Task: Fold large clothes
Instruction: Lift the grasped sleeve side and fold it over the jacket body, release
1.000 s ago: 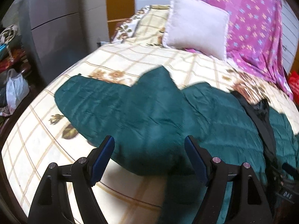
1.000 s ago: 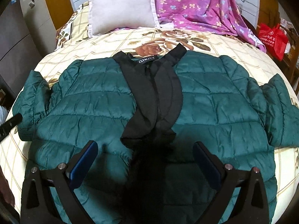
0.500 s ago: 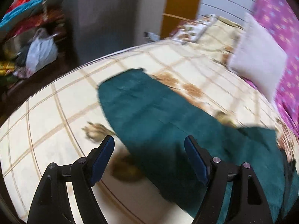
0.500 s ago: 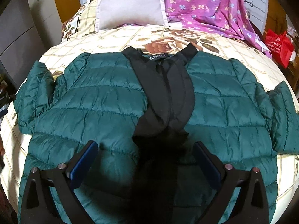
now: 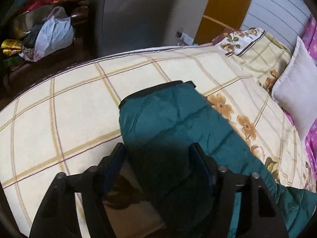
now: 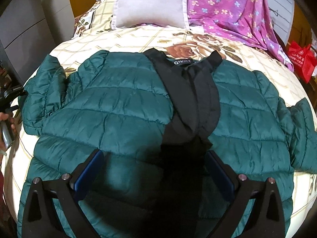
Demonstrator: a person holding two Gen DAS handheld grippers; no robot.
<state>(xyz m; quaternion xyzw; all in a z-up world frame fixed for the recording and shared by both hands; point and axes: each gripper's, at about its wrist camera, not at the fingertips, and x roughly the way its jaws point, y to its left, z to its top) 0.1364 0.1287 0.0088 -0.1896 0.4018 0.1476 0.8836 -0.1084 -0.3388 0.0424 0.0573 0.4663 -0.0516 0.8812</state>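
Green quilted jacket laid front-up on the bed, black lining showing down the open centre. Collar points toward the pillow at the head of the bed and hem toward the viewer, so the body's long axis runs head to foot; the two sleeves reach out crosswise toward the bed's sides.

Left gripper released, its jaws spread to either side of the left sleeve, low over the cloth; whether the pads touch it cannot be told. This sleeve runs away from the gripper, its cuff at the far end toward the bed's edge. Right gripper likewise released, jaws apart, hanging above the lower middle of the jacket and holding nothing.

Step in hand, as judged: taking the left sleeve to fold it in over the body. Best done by closing on one full thickness of padding, not the slippery shell alone, lifting just clear, and laying the sleeve flat across the front, while the right gripper steadies the body
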